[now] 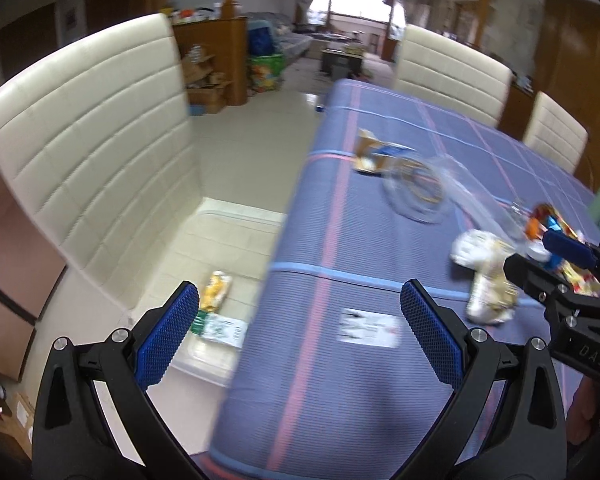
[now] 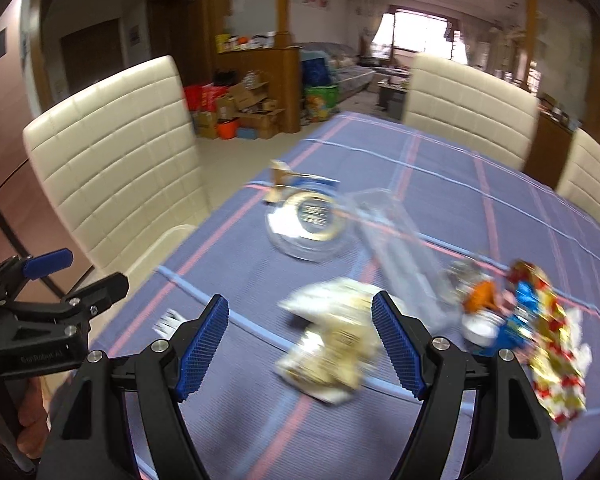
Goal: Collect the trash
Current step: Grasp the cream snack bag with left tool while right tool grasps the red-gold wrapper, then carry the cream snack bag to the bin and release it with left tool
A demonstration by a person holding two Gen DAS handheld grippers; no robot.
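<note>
Surface [image 2: 460,184]: blue checked cloth, litter scattered on it.
Clear plastic tub [image 2: 400,240], lying tipped over.
Crumpled cream wrapper [image 2: 332,340], nearest right tongs [image 2: 300,344].
Red-gold foil wrapper [image 2: 552,352], at right.
Left tongs [image 1: 300,332] and right tongs: both apart, empty.

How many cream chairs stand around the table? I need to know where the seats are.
3. One chair at the table's left side, one at its far end, one at the far right, cut off by the frame. Others may be out of view.
</note>
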